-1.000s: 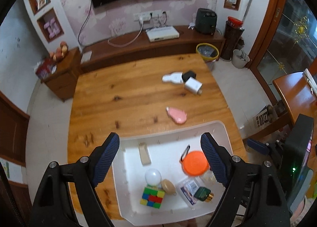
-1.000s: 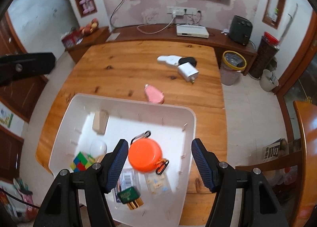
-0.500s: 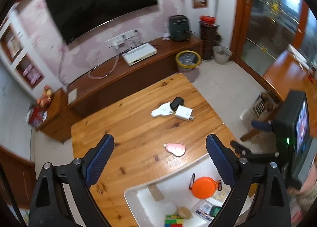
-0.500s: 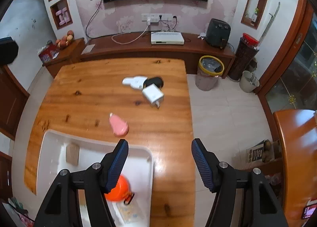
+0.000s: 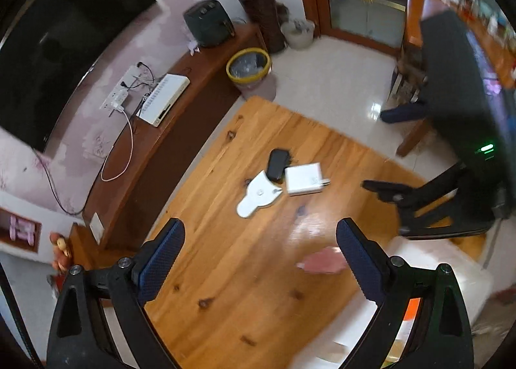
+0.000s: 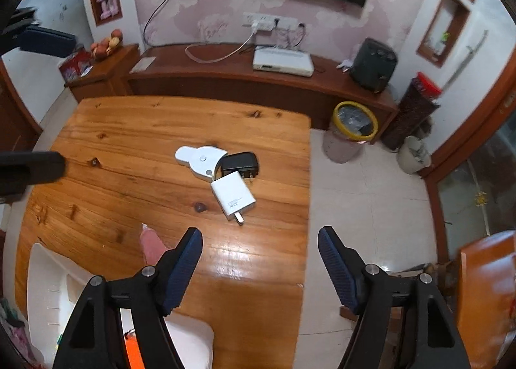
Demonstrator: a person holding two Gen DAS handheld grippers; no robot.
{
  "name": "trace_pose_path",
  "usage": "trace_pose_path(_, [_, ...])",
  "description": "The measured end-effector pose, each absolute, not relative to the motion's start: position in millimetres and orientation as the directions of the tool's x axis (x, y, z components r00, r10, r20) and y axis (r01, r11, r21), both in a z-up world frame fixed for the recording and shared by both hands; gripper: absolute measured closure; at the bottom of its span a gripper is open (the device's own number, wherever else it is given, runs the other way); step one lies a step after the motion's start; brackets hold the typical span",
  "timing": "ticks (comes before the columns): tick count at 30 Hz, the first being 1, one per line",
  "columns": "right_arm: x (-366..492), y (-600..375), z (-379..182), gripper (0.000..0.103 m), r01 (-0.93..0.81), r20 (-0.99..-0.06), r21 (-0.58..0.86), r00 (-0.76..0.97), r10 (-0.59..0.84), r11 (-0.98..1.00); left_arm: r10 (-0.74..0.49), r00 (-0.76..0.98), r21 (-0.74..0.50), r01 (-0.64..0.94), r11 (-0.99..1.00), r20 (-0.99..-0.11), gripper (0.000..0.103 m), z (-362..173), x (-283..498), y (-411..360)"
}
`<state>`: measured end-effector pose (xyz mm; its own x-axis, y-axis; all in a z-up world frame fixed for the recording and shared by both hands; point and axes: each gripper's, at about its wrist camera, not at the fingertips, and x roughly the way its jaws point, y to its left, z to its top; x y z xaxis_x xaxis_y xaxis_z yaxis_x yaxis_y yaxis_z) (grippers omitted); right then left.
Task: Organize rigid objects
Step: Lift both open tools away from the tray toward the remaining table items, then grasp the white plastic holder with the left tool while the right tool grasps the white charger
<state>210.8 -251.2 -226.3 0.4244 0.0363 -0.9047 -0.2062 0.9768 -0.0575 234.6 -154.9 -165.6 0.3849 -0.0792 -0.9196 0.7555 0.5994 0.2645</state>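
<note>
Both grippers hang empty over the orange-brown wooden worktop [image 6: 135,130], fingers spread and just widened further, with nothing between them. The right gripper [image 6: 260,267] looks nearer the cluster ahead: the white rectangular charger block [image 6: 233,195] lies just beyond its fingertips, long axis slanting, prongs toward the gripper, touching the black plug adapter [image 6: 240,165] and the white flat rounded plastic piece [image 6: 201,161]. The left gripper [image 5: 260,254] faces them from farther off.

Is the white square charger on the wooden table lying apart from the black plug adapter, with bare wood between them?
No, the white square charger touches the black plug adapter, their edges meeting in the right wrist view.
</note>
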Motion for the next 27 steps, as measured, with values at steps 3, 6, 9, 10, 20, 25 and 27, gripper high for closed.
trace_pose_path(3, [227,-247,-252,0.028,-0.245,-0.919,-0.036,0.39,0.065,0.969,-0.059,0.326,0.238,0.79,0.566,-0.944,0.007,-203,255,-155])
trace_pose_path(6, [243,-244,-281,0.028,-0.273,-0.93,-0.027,0.36,0.076,0.962,-0.035,0.268,0.204,0.807,0.554,-0.963,0.007,-242,274,-154])
trace_pose_path(9, [254,-241,-301,0.028,-0.288,-0.936,0.002,0.337,0.104,0.958,-0.009,0.218,0.177,0.816,0.55,-0.976,0.007,-274,288,-155])
trace_pose_path(10, [257,-239,-307,0.028,-0.291,-0.936,0.007,0.334,0.109,0.957,-0.001,0.198,0.166,0.82,0.548,-0.98,0.007,-285,292,-156])
trace_pose_path(20, [279,-229,-357,0.028,-0.311,-0.947,0.009,0.302,0.108,0.95,0.027,0.151,0.139,0.806,0.576,-0.988,0.007,-332,321,-164])
trace_pose_path(25, [284,-231,-361,0.028,-0.307,-0.939,0.044,0.312,0.145,0.951,0.029,0.136,0.127,0.803,0.582,-0.99,0.007,-345,333,-168])
trace_pose_path(27, [286,-231,-363,0.028,-0.309,-0.936,0.059,0.313,0.16,0.949,0.023,0.136,0.124,0.805,0.58,-0.99,0.007,-348,335,-169])
